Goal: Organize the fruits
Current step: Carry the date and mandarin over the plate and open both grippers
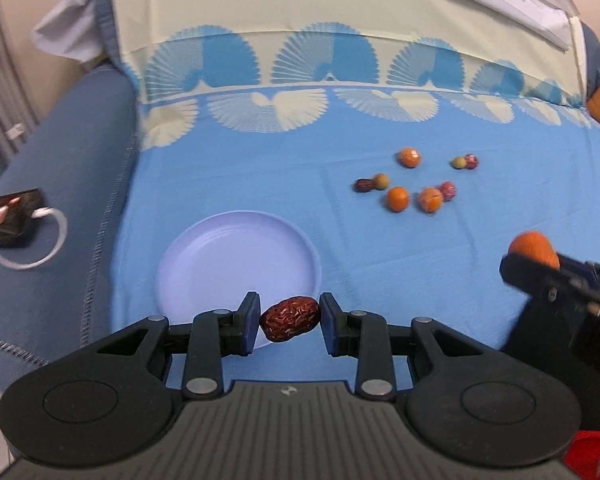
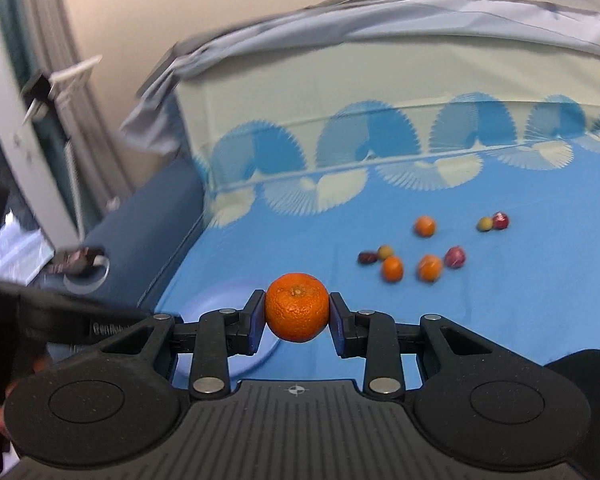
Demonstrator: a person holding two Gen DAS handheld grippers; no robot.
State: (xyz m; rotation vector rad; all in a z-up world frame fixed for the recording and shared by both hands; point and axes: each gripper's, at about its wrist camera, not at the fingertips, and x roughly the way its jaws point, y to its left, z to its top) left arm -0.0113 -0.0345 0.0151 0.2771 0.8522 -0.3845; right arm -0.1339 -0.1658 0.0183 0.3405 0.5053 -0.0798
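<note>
Left wrist view: your left hand-held gripper (image 1: 289, 322) pinches a wrinkled red date (image 1: 290, 322) end to end between its blue pads (image 1: 251, 326), the jaws closed only as far as the fruit allows. The date hangs over the near rim of a pale plate (image 1: 236, 256) that lies on a blue sheet (image 1: 420, 264) spread over a bed. Farther back and to the right, loose fruit sits scattered on the sheet: three tangerines (image 1: 397, 198), two green fruits (image 1: 381, 180), two reddish fruits (image 1: 447, 190) and a second date (image 1: 363, 185) touching one of the green ones. At the right edge your right hand-held gripper (image 1: 534, 262) comes in, blurred, with an orange (image 1: 534, 249) showing above its dark finger. On the bed's bare darker strip to the left, a phone (image 1: 10, 218) lies with a white cable (image 1: 40, 240) looped beside it.

Right wrist view: your right hand-held gripper (image 2: 297, 316) clamps the orange (image 2: 297, 306) between both pads (image 2: 256, 320), stem end toward the camera, jaws spread about the fruit's width. It hangs above the sheet (image 2: 500, 312), just to the right of the plate (image 2: 220, 300), whose rim peeks out behind the left finger. The scattered fruit lies well beyond, with the tangerines (image 2: 392, 269) nearest. Part of your left hand-held gripper (image 2: 80, 320) shows dark at the left edge; its jaws are out of sight here.
</note>
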